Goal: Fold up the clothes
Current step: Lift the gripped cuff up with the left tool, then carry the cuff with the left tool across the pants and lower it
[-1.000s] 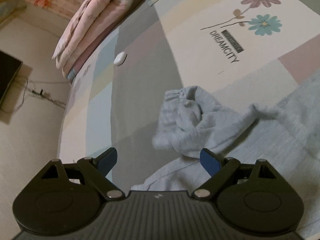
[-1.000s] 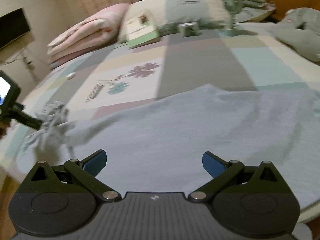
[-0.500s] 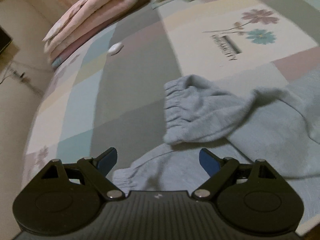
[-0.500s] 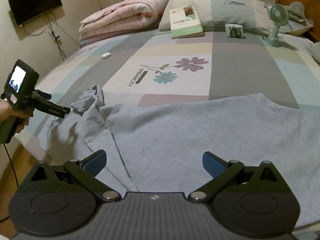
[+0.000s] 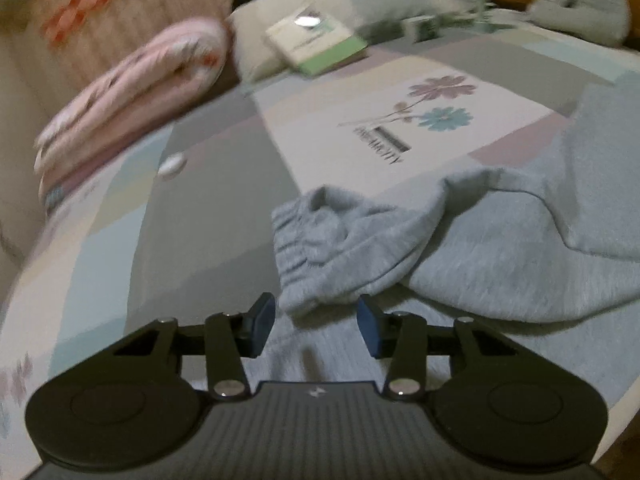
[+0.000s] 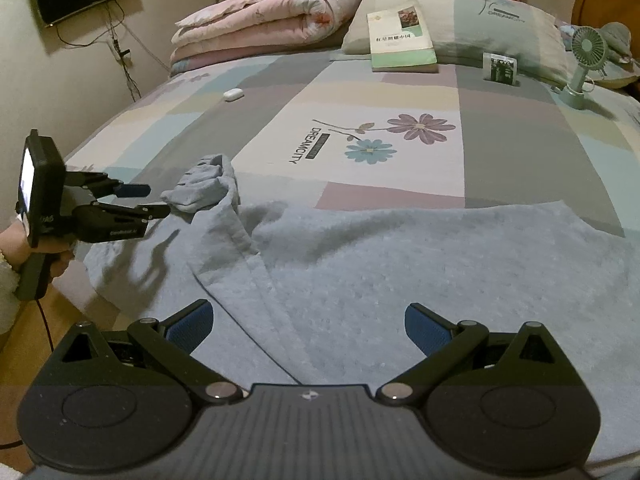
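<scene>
Left wrist view shows my left gripper half-closed around the sweatshirt cuff, seemingly not yet pinching it, to fold that sleeve; my right gripper hangs spread, empty, over the body spread on the near bed.

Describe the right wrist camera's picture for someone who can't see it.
A pale grey garment lies spread across a patchwork bedspread, with the right gripper open above it. At left, a hand holds the left gripper at the garment's bunched cuff. A book leans on a pillow behind.
</scene>
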`<state>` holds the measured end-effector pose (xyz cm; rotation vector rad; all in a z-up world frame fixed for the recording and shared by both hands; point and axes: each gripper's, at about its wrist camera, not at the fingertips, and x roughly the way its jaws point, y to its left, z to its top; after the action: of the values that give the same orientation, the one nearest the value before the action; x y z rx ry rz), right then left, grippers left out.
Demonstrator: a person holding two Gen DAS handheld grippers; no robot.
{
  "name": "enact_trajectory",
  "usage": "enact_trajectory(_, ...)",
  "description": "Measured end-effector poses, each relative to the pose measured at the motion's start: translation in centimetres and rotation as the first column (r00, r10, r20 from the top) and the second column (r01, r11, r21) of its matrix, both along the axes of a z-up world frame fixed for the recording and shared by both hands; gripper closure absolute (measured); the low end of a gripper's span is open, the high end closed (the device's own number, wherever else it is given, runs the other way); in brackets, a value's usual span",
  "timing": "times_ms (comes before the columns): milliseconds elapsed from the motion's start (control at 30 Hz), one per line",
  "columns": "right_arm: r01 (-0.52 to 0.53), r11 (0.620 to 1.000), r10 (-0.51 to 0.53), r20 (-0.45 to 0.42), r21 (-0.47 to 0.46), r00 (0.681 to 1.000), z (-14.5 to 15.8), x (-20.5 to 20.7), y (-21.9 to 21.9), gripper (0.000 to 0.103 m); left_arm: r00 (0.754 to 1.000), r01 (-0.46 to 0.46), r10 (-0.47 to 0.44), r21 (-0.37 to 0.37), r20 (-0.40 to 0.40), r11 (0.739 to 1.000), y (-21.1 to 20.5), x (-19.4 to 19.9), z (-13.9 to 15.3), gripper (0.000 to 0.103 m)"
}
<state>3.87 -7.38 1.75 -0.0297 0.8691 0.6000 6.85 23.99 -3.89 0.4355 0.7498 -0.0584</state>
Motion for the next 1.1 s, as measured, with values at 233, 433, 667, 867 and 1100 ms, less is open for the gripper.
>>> enact_trajectory(233,0.01,1.0,-0.011,-0.017,-0.019,1.0,-0.5,0.6,1.7,0.0,0.972,0.233,-0.236,0.238,-0.016,0.943,-1.4,0.9,-2.6,0.058)
enact_trajectory(433,0.018,0.999,-0.02,-0.03,-0.049,0.999,-1.1,1.0,2.8,0.0,0.95,0.309,-0.306,0.305,-0.06,0.901,-1.6,1.9,-3.8,0.089)
enact_trajectory(667,0.006,0.998,-0.008,-0.027,-0.068,1.0,-1.0,0.9,3.9,0.0,0.95,0.26,-0.3,0.323,0.081,0.91,-0.5,-1.5,0.0,0.09)
enact_trajectory(867,-0.014,0.998,0.012,-0.032,-0.065,0.999,-1.1,0.5,5.0,0.0,0.953,0.229,-0.281,0.341,0.11,0.912,1.0,-6.1,2.5,0.09)
enact_trajectory(1100,-0.057,0.995,0.054,-0.041,-0.079,0.998,-1.4,-0.2,6.5,0.0,0.97,0.202,-0.234,0.308,0.072,0.93,2.6,-10.8,1.5,0.09)
